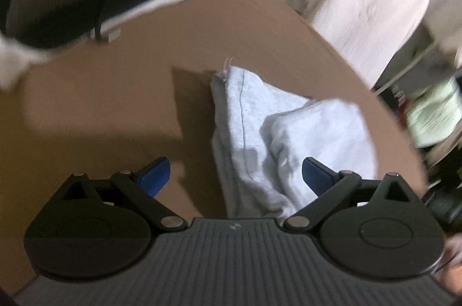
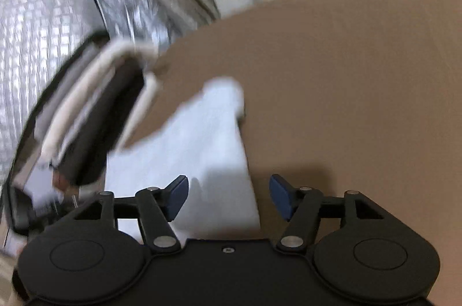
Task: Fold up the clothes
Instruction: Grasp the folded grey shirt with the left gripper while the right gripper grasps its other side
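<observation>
A pale blue garment (image 1: 277, 138) lies bunched on the brown tabletop (image 1: 115, 104), already doubled over on itself with a stitched seam running along its left side and a loose flap resting over the right part. The left gripper (image 1: 236, 176) hangs just above the near end of the cloth, its jaws spread wide with nothing pinched between them; the right blue pad sits over the fabric and the left one over bare wood. From the other side, the right gripper (image 2: 228, 197) hovers over the cloth's edge, jaws also apart and empty, straddling the line where cloth meets wood. Both views are smeared by motion, so finer detail is hard to make out. To my eye the cloth has been let go to settle flat, and both tools are placed to take fresh hold for another fold.
</observation>
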A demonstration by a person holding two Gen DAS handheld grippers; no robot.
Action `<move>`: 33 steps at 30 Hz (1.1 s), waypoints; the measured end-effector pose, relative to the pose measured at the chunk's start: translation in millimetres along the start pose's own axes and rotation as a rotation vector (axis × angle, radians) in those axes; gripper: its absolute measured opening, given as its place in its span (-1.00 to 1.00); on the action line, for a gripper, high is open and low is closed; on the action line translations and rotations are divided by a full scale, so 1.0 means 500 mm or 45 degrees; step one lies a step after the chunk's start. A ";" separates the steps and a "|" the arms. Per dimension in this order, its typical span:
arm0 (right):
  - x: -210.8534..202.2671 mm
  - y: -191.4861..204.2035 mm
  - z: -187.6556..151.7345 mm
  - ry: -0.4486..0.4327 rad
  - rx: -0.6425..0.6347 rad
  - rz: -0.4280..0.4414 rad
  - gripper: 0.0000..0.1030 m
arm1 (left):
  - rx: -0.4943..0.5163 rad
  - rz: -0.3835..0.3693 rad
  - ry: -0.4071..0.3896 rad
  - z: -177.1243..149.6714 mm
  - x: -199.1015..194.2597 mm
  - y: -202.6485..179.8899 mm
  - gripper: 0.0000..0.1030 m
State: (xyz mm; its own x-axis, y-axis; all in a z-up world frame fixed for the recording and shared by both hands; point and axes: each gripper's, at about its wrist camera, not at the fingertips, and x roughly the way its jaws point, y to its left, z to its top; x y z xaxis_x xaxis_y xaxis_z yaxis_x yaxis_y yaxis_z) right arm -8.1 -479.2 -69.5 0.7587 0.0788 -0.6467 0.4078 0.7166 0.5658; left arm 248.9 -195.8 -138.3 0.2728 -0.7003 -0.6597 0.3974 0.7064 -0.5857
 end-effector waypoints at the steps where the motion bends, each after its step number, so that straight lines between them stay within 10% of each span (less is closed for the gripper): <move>1: 0.002 0.003 -0.011 0.044 -0.005 0.021 0.32 | -0.024 -0.005 0.004 0.000 0.006 0.007 0.93; 11: 0.080 0.001 -0.022 0.133 0.151 0.175 0.43 | 0.263 0.028 0.039 0.005 0.141 -0.059 1.00; 15: 0.098 -0.034 0.000 0.035 0.324 0.234 0.36 | 0.196 -0.096 0.071 0.011 0.147 -0.066 -0.14; 16: 0.097 -0.038 0.000 -0.014 0.348 0.240 -0.04 | 0.143 -0.125 0.079 0.013 0.142 -0.059 -0.31; 18: 0.090 -0.030 0.003 -0.056 0.299 0.241 -0.23 | 0.076 -0.149 0.075 0.010 0.122 -0.055 -0.39; 25: 0.012 0.010 0.040 -0.167 -0.023 0.059 -0.28 | 0.227 0.007 0.057 -0.083 0.048 -0.163 -0.32; 29: -0.015 -0.019 0.043 -0.121 -0.095 -0.113 0.10 | 0.305 0.103 0.058 -0.104 0.053 -0.174 -0.13; 33: -0.023 -0.074 0.038 -0.112 0.059 -0.009 0.45 | 0.127 0.051 0.090 -0.079 0.056 -0.117 0.21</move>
State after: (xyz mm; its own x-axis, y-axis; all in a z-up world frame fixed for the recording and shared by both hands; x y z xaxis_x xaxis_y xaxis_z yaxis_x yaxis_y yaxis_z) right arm -22.2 -519.8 -73.0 0.7965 0.0111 -0.6046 0.4351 0.6839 0.5857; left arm 198.6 -253.0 -141.2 0.2293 -0.6605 -0.7149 0.4737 0.7174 -0.5108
